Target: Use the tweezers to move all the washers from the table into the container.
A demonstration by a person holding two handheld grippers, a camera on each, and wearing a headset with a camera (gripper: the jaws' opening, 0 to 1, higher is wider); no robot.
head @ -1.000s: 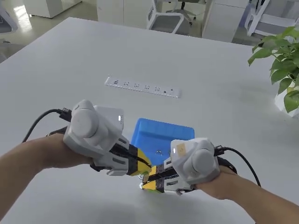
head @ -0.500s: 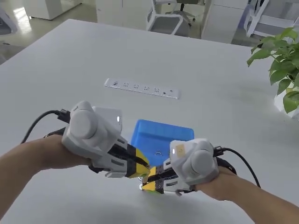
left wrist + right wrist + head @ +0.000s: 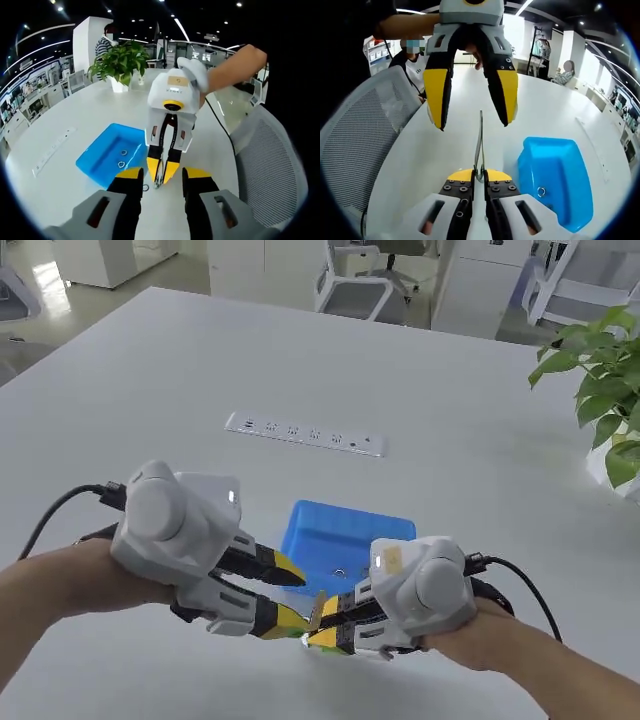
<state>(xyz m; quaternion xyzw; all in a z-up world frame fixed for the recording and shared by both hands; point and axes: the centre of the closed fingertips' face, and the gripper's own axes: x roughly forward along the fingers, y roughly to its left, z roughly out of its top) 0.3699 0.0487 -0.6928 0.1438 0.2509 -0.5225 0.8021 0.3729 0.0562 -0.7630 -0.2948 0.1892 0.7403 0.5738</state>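
Head view: the right gripper (image 3: 320,632), jaws clamped on the tweezers (image 3: 480,145), meets the left gripper (image 3: 292,597), jaws spread. The tweezers' arms lie pressed close; whether they pinch anything cannot be told. One washer (image 3: 145,188) rests on the table (image 3: 450,440) at 9 o'clock of their tip, while the blue container (image 3: 345,530) at 12 o'clock holds two washers (image 3: 123,152).

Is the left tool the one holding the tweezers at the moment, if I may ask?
No, in the right gripper view the left tool stands open and empty, while the right tool is shut on the tweezers.
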